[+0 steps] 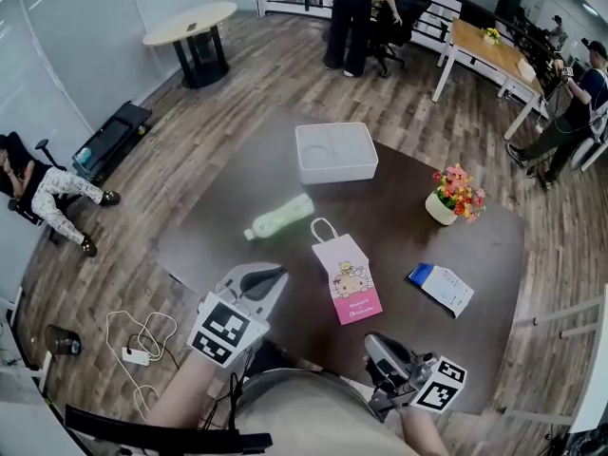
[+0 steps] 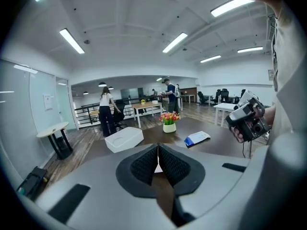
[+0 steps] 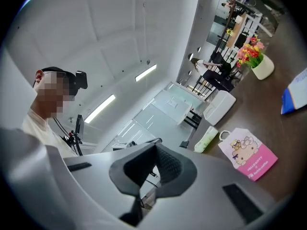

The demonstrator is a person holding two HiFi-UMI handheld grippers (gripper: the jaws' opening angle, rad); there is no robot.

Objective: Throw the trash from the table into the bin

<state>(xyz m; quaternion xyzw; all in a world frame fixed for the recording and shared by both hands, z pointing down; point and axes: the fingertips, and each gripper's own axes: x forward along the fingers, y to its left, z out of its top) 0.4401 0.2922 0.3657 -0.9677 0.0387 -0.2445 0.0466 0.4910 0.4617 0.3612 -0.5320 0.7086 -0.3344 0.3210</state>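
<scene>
Firstly, the head view looks down on a dark brown table (image 1: 475, 255). A white bin (image 1: 335, 152) stands at its far edge. The trash lies nearer to the person: a green bottle (image 1: 280, 217) on its side, just beside it a pink and white paper bag (image 1: 347, 278) lying flat, and to the right, apart from them, a blue and white packet (image 1: 442, 286). A pot of flowers (image 1: 456, 194) stands near the right side of the table. The left gripper (image 1: 271, 275) hangs over the near edge of the table, close to the bottle and the bag but touching neither. The right gripper (image 1: 380, 345) is lower in the picture, also at the near edge. On the wooden floor at the left lies a power strip (image 1: 136, 355) with a white cable.

Next, in the left gripper view the two black pads are pressed together and nothing is between them. Beyond them I see the white bin (image 2: 123, 139), the pot of flowers (image 2: 169, 121) and the blue and white packet (image 2: 197, 138) on the table. The right gripper shows at the right edge, held in a hand (image 2: 238, 135).

Finally, the right gripper view is strongly tilted. Its jaws are also together and empty. Past them the green bottle (image 3: 206, 139) and the pink and white paper bag (image 3: 247, 153) lie on the table, with the white bin (image 3: 219, 107) further behind them. All the trash is on the table and none of it is in the bin.
</scene>
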